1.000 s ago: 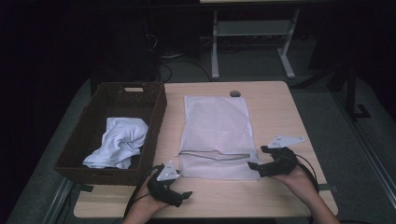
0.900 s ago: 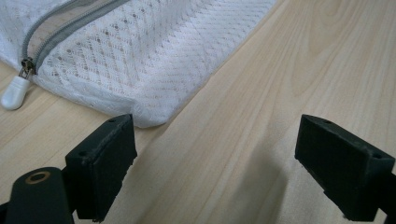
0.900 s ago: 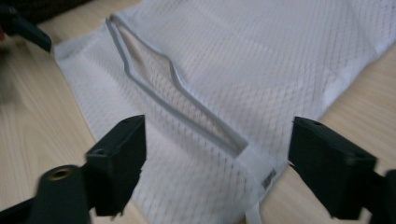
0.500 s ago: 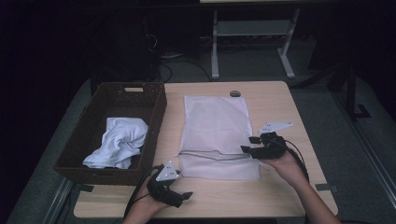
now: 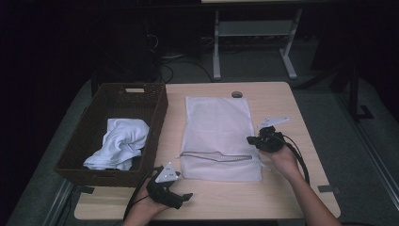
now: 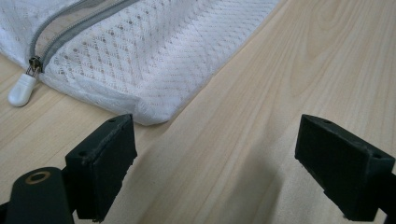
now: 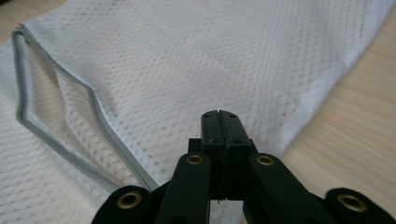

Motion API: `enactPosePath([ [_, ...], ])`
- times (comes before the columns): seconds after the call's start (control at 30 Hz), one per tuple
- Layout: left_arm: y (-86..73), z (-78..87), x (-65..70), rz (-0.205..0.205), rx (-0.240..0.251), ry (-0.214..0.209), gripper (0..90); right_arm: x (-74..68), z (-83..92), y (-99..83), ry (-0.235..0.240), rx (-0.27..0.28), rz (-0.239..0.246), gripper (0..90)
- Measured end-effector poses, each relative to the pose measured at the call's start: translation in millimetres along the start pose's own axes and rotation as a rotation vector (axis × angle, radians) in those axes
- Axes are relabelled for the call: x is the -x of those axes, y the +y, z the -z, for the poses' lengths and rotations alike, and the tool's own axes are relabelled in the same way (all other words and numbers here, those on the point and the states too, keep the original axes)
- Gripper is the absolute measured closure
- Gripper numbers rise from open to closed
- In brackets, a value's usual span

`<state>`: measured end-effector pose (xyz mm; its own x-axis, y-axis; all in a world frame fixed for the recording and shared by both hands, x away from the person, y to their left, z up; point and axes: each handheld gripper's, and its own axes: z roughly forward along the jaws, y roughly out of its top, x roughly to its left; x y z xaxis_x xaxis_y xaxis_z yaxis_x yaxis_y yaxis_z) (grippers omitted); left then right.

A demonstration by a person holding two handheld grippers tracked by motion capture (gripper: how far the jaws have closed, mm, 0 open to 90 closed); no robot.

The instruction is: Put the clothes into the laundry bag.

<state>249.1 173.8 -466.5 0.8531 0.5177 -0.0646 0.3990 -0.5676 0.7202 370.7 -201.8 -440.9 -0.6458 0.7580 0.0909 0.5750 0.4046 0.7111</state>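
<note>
A white mesh laundry bag (image 5: 219, 127) lies flat in the middle of the wooden table (image 5: 282, 197), its grey zipper (image 5: 216, 156) partly undone near the front end. My right gripper (image 5: 251, 140) sits at the bag's right edge; its jaws have just been closing and now stand pressed together on the mesh (image 7: 187, 60), right gripper (image 7: 218, 114) beside the gaping zipper (image 7: 60, 112). My left gripper (image 5: 182, 198) rests open near the table's front edge. Its jaws, left gripper (image 6: 233, 158), stand wide apart over bare wood, short of the bag's corner (image 6: 140, 51) and the white zipper pull (image 6: 21, 88).
A dark woven basket (image 5: 160, 108) stands at the left of the table with a crumpled white cloth (image 5: 120, 143) inside. A small dark round object (image 5: 236, 94) lies at the table's far edge. Behind the table are a white stand and cables on the floor.
My right hand has moved left and a little away from the front edge, onto the bag's right edge, and its jaws have gone from open to shut. The left hand has stayed put.
</note>
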Motion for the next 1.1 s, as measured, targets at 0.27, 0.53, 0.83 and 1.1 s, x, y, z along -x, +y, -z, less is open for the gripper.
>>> enactPosePath([
  [0.27, 0.0, -0.3, -0.3, -0.003, 0.0, -0.003, 12.1, 7.8, -11.0, -13.4, -0.034, -0.091, 0.002, 90.0],
  [0.53, -0.2, -0.1, 0.1, -0.003, -0.002, -0.002, 12.1, 9.4, -13.5, -17.3, -0.036, -0.124, 0.001, 89.9],
  [0.83, 0.5, -1.6, 1.5, -0.007, -0.007, -0.003, 12.2, 12.1, -9.2, -20.0, -0.077, -0.132, 0.009, 88.5],
  [1.1, 1.1, -2.9, 1.2, -0.009, -0.011, -0.007, 12.4, 13.4, -5.7, -21.2, -0.107, -0.151, 0.02, 88.6],
])
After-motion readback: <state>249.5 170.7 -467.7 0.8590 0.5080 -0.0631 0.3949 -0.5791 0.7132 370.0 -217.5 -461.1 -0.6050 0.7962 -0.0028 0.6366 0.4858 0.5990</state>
